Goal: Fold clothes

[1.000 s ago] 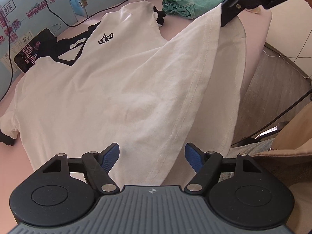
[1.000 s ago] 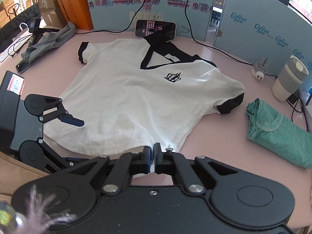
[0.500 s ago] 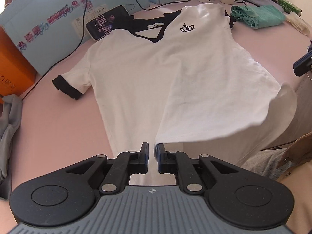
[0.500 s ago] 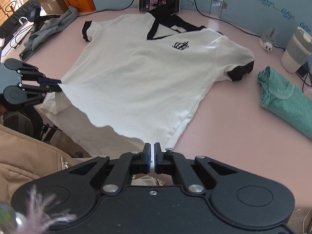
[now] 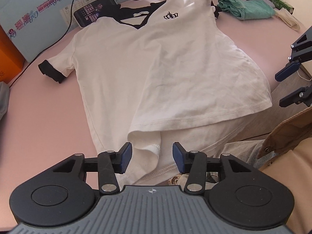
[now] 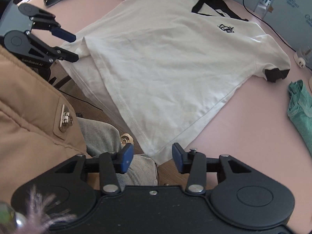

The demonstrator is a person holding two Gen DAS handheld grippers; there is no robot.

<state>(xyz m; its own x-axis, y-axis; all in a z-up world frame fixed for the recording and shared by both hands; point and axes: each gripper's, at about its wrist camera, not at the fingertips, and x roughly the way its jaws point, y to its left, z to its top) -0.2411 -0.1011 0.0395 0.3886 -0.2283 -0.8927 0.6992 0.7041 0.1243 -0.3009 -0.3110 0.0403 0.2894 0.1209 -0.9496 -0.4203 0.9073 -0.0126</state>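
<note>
Your white T-shirt point(image 5: 156, 62) lies front up on the pink worktop point(image 5: 42, 117), collar away from you, its bottom hem hanging over the near edge and rucked at the corner nearest your left gripper point(image 5: 152, 157). Both grippers are opening and hold nothing: the left one's pads stand either side of that bunched hem corner without pressing it, and your right gripper point(image 6: 153, 157) hovers just off the other hem corner. The cloth looks spread but not flat, so I would smooth the folded-under flap at the hem before starting a fold. Then take each corner squarely, pinching both layers, and lift both together so the hem stays level. Keep clear of the folded green garment point(image 5: 247, 9).
</note>
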